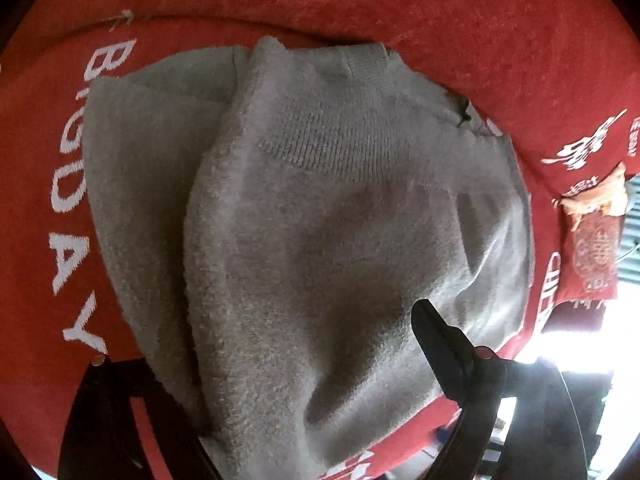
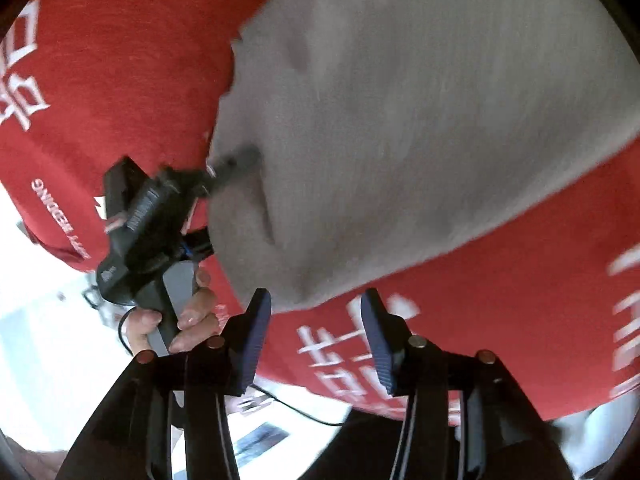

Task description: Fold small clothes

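Note:
A small grey knitted garment (image 1: 320, 208) with a ribbed band lies partly folded on a red cloth (image 1: 360, 0) with white lettering. My left gripper (image 1: 312, 380) is shut on the garment's near edge; only its right finger (image 1: 436, 340) shows, the left one is hidden under fabric. In the right wrist view the left gripper (image 2: 228, 172) bites the grey garment's (image 2: 420, 120) left edge. My right gripper (image 2: 316, 332) is open and empty, just off the garment's near corner, above the red cloth (image 2: 520, 320).
The red cloth's edge (image 2: 280, 384) runs close behind my right gripper, with a white floor (image 2: 52, 340) and a black cable (image 2: 304, 412) below. A red tag with orange trim (image 1: 596, 240) hangs at the cloth's right side.

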`<state>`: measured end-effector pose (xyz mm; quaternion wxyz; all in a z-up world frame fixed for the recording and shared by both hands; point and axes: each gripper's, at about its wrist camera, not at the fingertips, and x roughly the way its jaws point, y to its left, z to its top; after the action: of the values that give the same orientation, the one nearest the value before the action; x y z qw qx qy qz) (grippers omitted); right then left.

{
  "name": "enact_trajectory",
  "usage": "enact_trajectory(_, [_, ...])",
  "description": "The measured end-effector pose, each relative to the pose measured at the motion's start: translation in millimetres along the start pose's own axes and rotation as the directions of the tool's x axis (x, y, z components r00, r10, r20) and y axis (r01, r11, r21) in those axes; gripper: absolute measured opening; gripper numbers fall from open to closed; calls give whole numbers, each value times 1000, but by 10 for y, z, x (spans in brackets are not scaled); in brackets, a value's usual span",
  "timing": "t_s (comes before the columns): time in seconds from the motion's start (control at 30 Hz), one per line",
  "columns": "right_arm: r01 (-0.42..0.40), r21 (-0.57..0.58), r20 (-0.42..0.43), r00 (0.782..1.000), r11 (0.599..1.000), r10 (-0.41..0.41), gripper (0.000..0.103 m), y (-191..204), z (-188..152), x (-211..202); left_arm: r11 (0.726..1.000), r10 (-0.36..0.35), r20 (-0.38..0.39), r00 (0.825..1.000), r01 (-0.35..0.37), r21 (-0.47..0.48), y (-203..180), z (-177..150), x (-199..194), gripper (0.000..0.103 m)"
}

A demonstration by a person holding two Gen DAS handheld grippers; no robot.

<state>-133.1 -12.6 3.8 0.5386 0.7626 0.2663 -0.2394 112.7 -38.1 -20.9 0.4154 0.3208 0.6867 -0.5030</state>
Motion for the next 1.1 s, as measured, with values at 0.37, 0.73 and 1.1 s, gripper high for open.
enact_trajectory(0.37, [408,-210,235,903,888,-360,15,292,766,-398,994,112,16,994,-112,5,-126,28,64,91])
enact_trajectory(0.73, [433,-317,133,901,844,-412,11,130,898,35,979,205,1,979,-205,13,-315,66,183,86])
enact_trajectory(1.1, [379,-345,112,925,859,-363,11,50,875,-95,976,163,103,981,-176,126,-733,50,-155,18])
